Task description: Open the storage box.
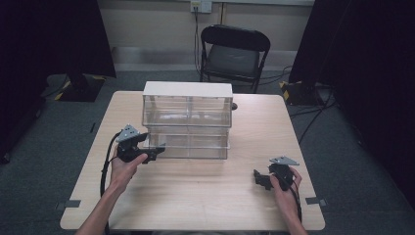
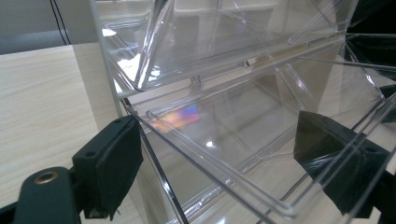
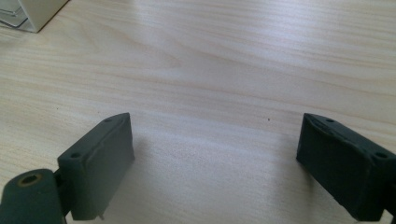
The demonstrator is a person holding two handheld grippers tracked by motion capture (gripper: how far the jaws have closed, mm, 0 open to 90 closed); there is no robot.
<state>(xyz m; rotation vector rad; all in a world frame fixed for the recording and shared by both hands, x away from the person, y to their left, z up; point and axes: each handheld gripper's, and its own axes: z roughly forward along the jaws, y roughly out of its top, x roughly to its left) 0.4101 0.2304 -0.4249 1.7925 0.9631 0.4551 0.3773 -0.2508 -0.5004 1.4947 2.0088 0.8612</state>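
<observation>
Nearest us, two forearms reach in over the wooden surface (image 1: 195,196). The left claw (image 1: 155,152) is at the clear drawer cabinet (image 1: 188,120), its jaws parted wide around the near left corner of the lower drawer (image 2: 219,154), pads apparently off the plastic. That drawer looks slightly pulled out, so I'd say the opening has barely begun. The right claw (image 1: 258,177) rests low, near right, well apart from the cabinet, jaws spread and empty.

The clear drawer unit (image 2: 243,93) runs off the frame edges — its far corner is cut.
</observation>
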